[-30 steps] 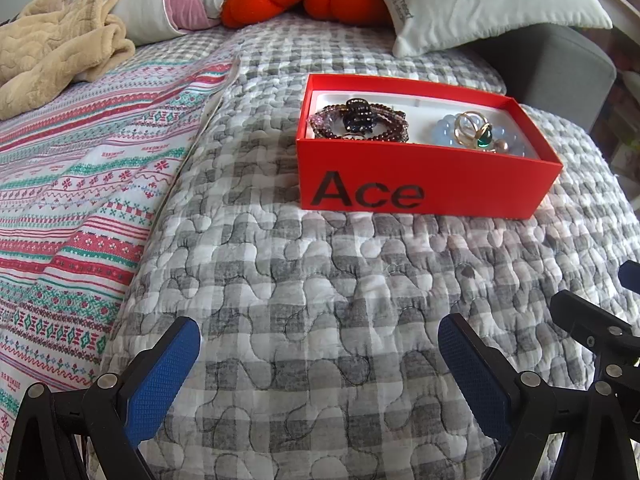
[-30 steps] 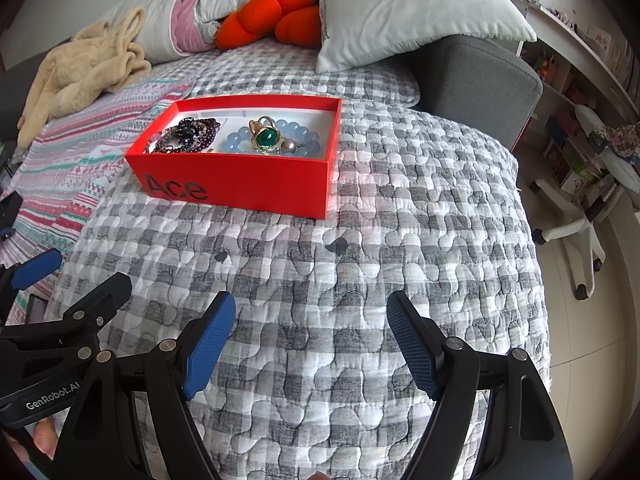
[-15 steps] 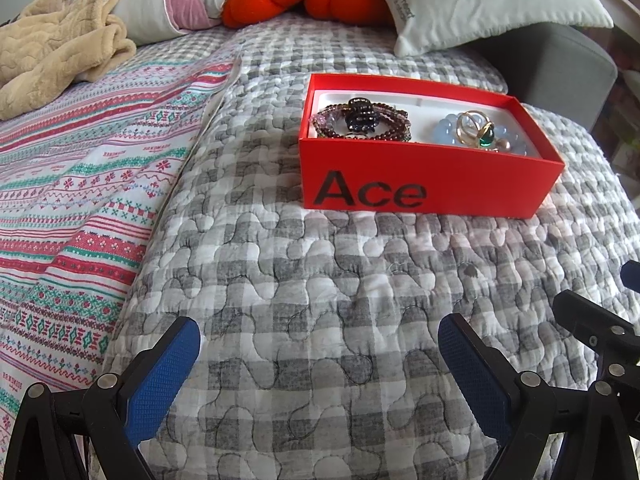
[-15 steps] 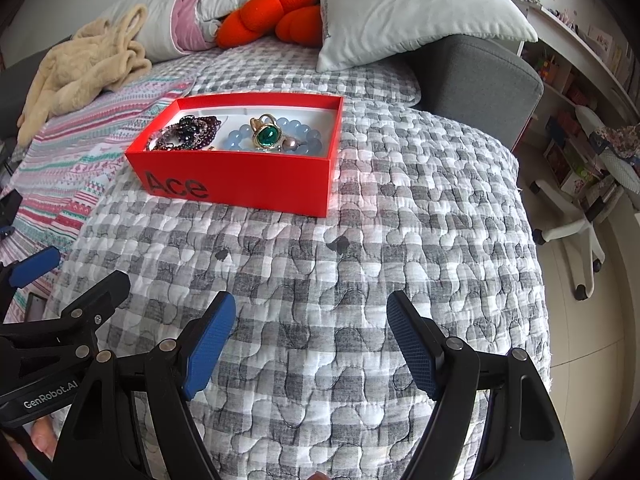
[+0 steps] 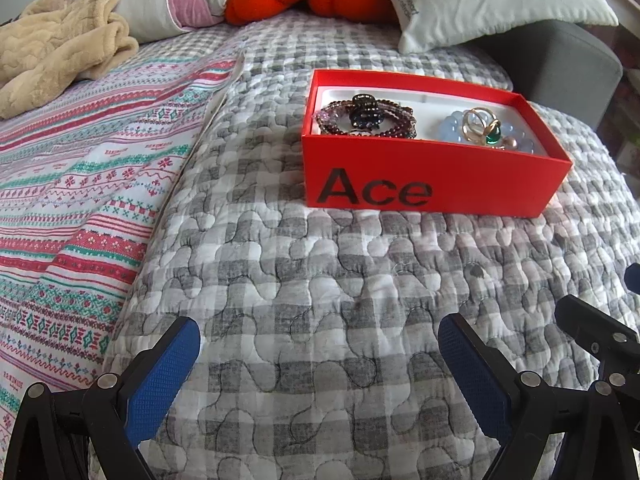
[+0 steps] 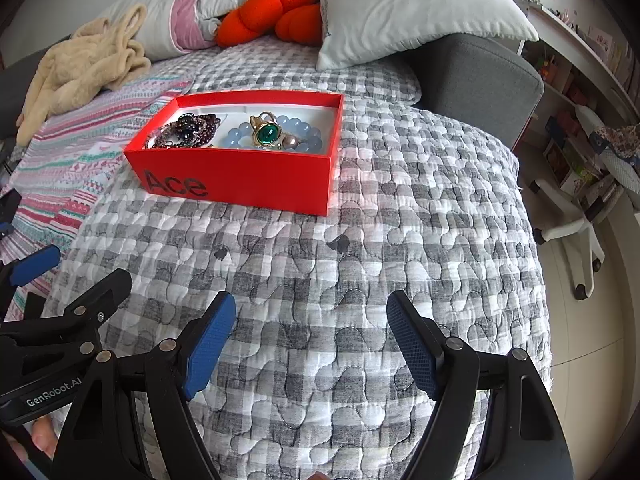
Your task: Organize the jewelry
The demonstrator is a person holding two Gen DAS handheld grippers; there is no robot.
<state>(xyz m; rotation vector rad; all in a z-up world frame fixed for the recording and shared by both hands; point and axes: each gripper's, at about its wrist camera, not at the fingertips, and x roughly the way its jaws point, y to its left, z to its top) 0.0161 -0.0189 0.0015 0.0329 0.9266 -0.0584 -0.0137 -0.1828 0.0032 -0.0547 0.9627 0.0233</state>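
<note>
A red box (image 5: 432,172) (image 6: 244,174) marked "Ace" sits on the grey checked quilt. Inside it lie dark purple bead bracelets (image 5: 368,120) (image 6: 184,132) with a black hair claw (image 5: 366,110) on top, a pale blue bead bracelet (image 5: 452,126) (image 6: 296,130), and a gold ring with a green stone (image 5: 490,132) (image 6: 267,133). My left gripper (image 5: 318,364) is open over bare quilt, well short of the box. My right gripper (image 6: 310,344) is open too, nothing between its blue pads. The left gripper's frame (image 6: 52,332) shows at the lower left of the right wrist view.
A striped patterned blanket (image 5: 80,192) covers the bed's left side, with a beige plush throw (image 5: 60,52) on it. An orange cushion (image 6: 272,12) and pale pillows (image 6: 416,8) lie behind the box. A grey bed end (image 6: 476,76), shelves and a white chair base (image 6: 576,232) stand to the right.
</note>
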